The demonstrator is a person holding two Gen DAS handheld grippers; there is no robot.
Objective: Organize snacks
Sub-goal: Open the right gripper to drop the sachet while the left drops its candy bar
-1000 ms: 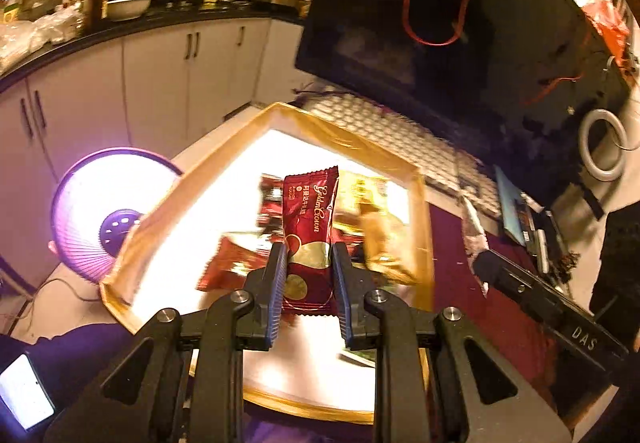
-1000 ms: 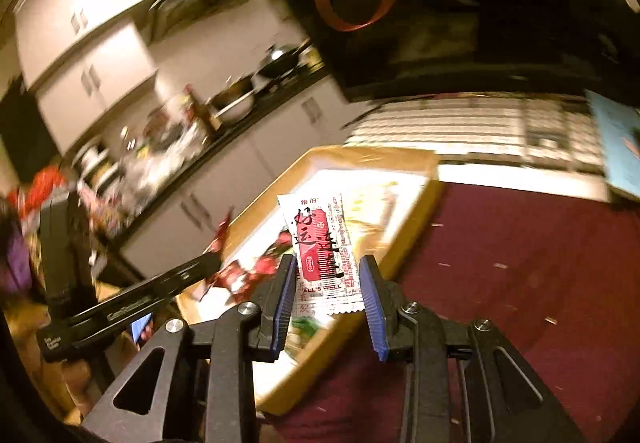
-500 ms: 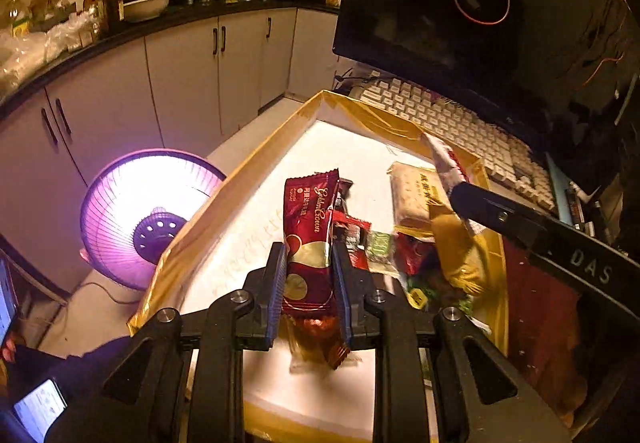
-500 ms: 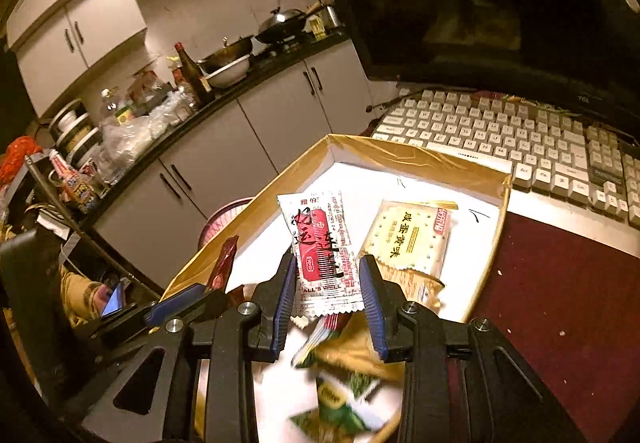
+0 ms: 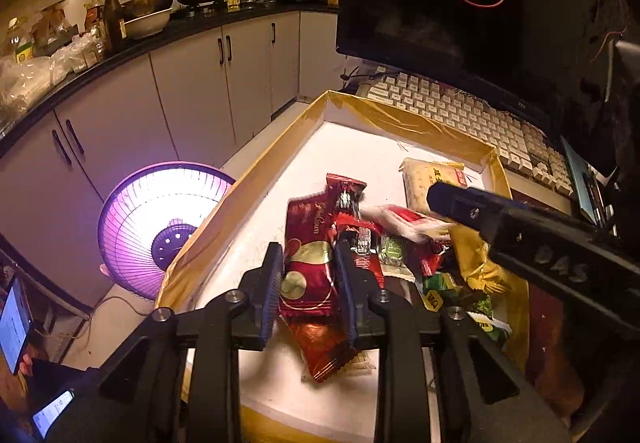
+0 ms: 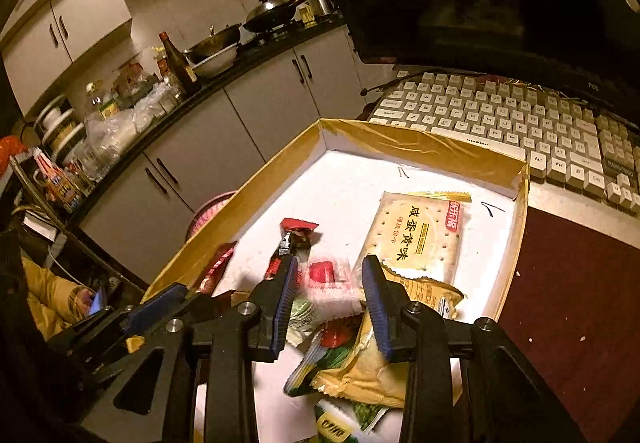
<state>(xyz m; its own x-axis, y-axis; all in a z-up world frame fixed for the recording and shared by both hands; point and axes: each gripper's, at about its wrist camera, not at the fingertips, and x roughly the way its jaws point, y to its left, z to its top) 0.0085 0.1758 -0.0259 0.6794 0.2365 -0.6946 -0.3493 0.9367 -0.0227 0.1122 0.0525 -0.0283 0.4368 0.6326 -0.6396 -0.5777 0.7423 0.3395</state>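
A shallow box [image 5: 248, 179] with a gold-taped rim and white floor holds a pile of snack packs. My left gripper [image 5: 310, 283] hangs over its near side. Its jaws are opening, and a dark red foil snack pack [image 5: 308, 243] sits tilted between them, clear of both pads. My right gripper [image 6: 330, 303] is over the pile with its jaws opening too. A blurred white-and-red packet [image 6: 328, 283] drops loose between its pads. A yellow cracker pack [image 6: 416, 235] lies flat further in. The right gripper's body [image 5: 520, 227] crosses the left wrist view.
A keyboard [image 6: 500, 115] and a dark monitor [image 5: 440, 3] stand just behind the box [image 6: 420, 145]. A maroon mat [image 6: 580, 283] lies to its right. Beyond the table's left edge, a purple-lit round fan [image 5: 160, 227] stands on the floor before the kitchen cabinets [image 5: 192, 83].
Both grippers swung in over the box. Their jaws have widened: the red pack has tipped and slid lower in the left, and the white-and-red packet has slipped down from the right.
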